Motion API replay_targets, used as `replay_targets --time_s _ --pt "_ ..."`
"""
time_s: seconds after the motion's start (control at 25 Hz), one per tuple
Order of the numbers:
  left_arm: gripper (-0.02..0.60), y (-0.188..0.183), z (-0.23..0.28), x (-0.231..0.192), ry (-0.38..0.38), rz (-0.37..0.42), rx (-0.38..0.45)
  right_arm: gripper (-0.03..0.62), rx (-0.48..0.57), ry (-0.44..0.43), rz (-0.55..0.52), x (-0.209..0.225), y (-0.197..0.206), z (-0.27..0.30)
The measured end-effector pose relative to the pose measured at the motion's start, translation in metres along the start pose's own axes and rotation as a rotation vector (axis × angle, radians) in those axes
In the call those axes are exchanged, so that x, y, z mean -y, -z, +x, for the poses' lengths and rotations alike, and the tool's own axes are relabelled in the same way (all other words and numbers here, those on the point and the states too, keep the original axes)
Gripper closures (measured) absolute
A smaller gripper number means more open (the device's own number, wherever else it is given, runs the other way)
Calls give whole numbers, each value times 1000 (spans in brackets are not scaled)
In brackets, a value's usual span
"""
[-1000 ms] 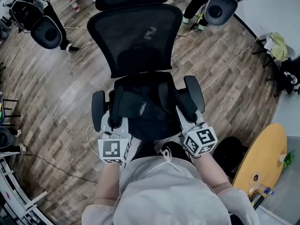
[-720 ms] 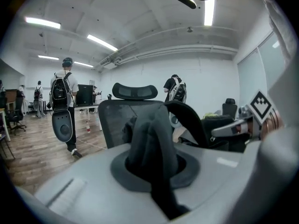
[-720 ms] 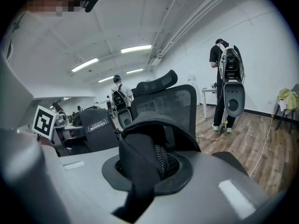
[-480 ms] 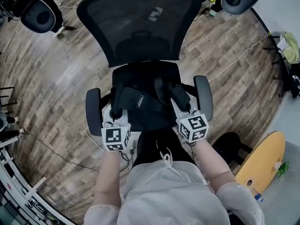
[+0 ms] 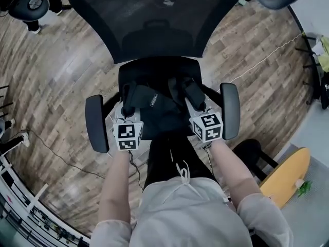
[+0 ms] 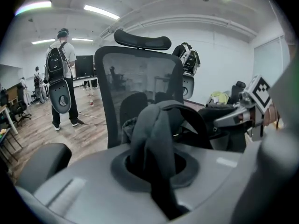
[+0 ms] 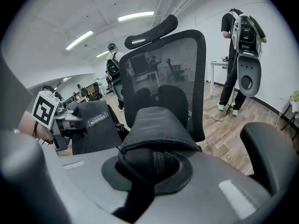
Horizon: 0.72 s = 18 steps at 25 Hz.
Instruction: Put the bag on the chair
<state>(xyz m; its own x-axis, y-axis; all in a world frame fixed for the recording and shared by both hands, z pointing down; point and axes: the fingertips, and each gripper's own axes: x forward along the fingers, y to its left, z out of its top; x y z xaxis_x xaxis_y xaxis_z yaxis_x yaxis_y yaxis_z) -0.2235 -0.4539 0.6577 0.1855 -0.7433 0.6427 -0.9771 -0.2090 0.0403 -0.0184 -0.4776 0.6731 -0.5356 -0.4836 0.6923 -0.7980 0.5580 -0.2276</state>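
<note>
While your left gripper (image 5: 125, 112) and right gripper (image 5: 197, 106) each clamp the bag (image 5: 157, 112), it lies just ahead of both over the chair (image 5: 154, 68) seat, long axis side to side, equally near each hand; judged move: straight down.

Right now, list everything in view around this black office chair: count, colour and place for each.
black mesh-back office chair: one, black, centre of the floor.
padded armrests: two, black, on the chair's two sides.
black fabric bag: one, white label, over the chair between the armrests.
wood-plank floor: one, brown-grey, all around.
round table: one, yellow, head view's lower right.
cable: one, white, floor right of chair.
people wearing backpack rigs: at least two, grey rigs, beyond the chair.
left gripper: one, grey, shut on a bag strap.
right gripper: one, grey, shut on a padded bag strap.
</note>
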Motion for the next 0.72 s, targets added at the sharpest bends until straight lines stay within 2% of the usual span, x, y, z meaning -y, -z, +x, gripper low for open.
replay_targets --time_s 0.32,0.52,0.72 --pt "552 20 41 -8 12 69 -69 548 -75 21 -14 15 22 43" --pt "552 20 48 -6 26 93 -60 548 -87 40 18 24 31 47" --pt "551 31 52 -5 22 92 -78 545 -149 71 46 27 52 50"
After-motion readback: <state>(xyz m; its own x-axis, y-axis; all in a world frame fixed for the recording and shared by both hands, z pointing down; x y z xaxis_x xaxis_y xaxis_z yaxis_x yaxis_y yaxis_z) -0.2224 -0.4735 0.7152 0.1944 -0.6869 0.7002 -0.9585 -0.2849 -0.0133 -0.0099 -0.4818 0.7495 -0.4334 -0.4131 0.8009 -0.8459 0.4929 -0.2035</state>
